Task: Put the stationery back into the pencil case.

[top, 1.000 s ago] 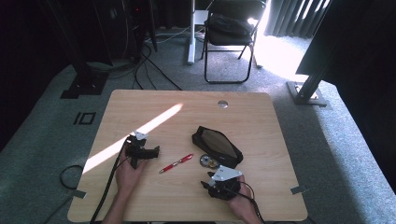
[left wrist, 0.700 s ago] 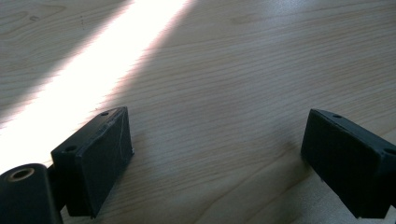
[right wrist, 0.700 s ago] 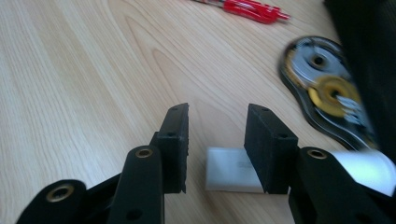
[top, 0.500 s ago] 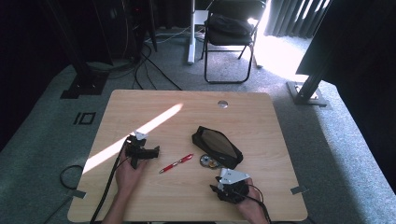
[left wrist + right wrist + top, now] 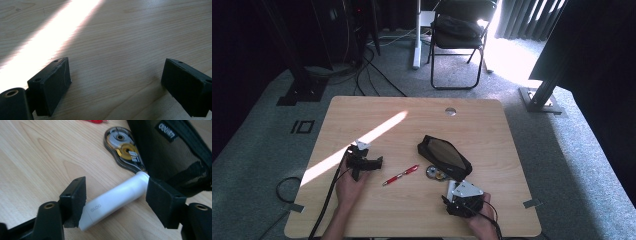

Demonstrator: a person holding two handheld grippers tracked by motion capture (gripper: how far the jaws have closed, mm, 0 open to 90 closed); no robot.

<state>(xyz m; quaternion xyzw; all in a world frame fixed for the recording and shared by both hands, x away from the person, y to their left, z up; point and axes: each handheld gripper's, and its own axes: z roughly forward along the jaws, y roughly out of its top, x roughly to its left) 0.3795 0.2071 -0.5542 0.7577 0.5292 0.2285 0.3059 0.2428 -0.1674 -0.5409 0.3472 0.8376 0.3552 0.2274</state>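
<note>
The white glue stick (image 5: 117, 196) lies flat on the wooden surface (image 5: 412, 115), just beside the black mesh pouch (image 5: 445, 156), on the pouch's near side, toward the person. In the right gripper view it lies slantwise between the two black jaws of the right claw (image 5: 116, 201). Its capped end sits against the left jaw's pad and its far end reaches the right jaw's tip, close to the pouch's edge. The jaws have just been opening and now stand released, with the stick on the surface between them and not clamped.

Also beside the pouch, at its near-left corner, lies a clear tape dispenser (image 5: 125, 148) with a gold wheel inside; it is just past the stick's far end. A red pen (image 5: 400, 175) lies left of the pouch, a little apart from it.

From above, the right claw (image 5: 457, 197) sits just in front of the pouch, its grey plate on top. The left claw (image 5: 374, 162) rests well to the left of the pouch, past the pen. Its jaws stand wide apart and released over bare wood, next to a bright stripe of sunlight (image 5: 50, 32).
</note>
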